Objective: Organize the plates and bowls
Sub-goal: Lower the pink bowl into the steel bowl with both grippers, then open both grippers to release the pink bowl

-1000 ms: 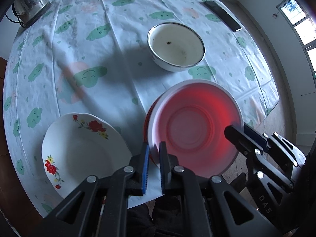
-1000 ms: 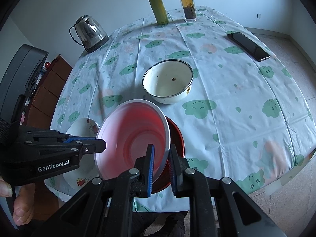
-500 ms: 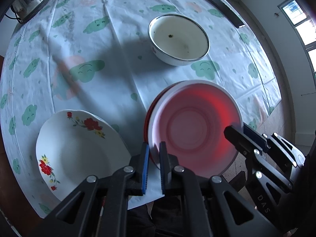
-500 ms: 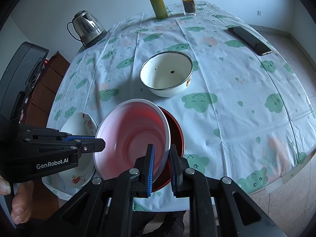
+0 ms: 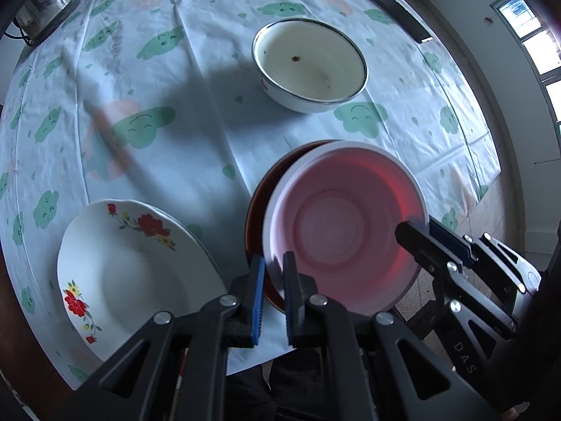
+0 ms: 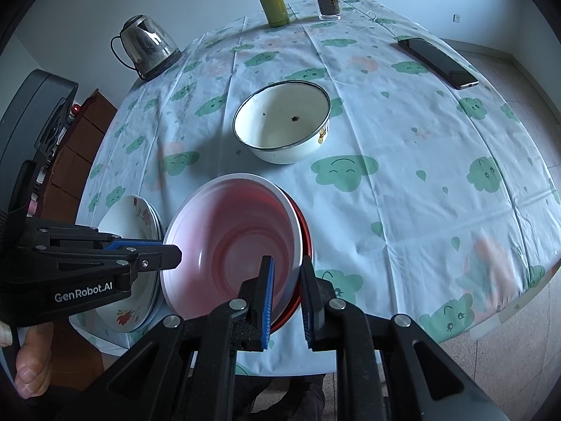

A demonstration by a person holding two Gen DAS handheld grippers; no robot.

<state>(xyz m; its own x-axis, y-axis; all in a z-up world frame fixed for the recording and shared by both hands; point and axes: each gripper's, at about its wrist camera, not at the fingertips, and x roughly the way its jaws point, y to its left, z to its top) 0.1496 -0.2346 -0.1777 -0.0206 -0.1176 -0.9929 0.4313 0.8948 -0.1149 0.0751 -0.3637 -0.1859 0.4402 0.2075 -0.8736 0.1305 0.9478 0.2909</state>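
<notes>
Just this side of the cream enamel bowl (image 6: 282, 122), both grippers pinch the pink plastic bowl's (image 5: 345, 226) rim: left gripper (image 5: 272, 273) one side, right gripper (image 6: 285, 277) opposite (tilted over a red dish (image 6: 304, 231)); the floral plate (image 5: 129, 263) lies beside.

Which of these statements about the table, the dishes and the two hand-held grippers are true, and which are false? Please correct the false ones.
1. Both hand-held grippers, left and right, clamp the rim of the pink bowl. True.
2. The pink bowl lies flat on the tablecloth. False: it is tilted, held over a red dish.
3. The cream enamel bowl holds soup. False: it holds only a few dark specks.
4. The flowered plate is on the left gripper's side of the pink bowl. True.
5. A kettle stands near the far edge. True.
</notes>
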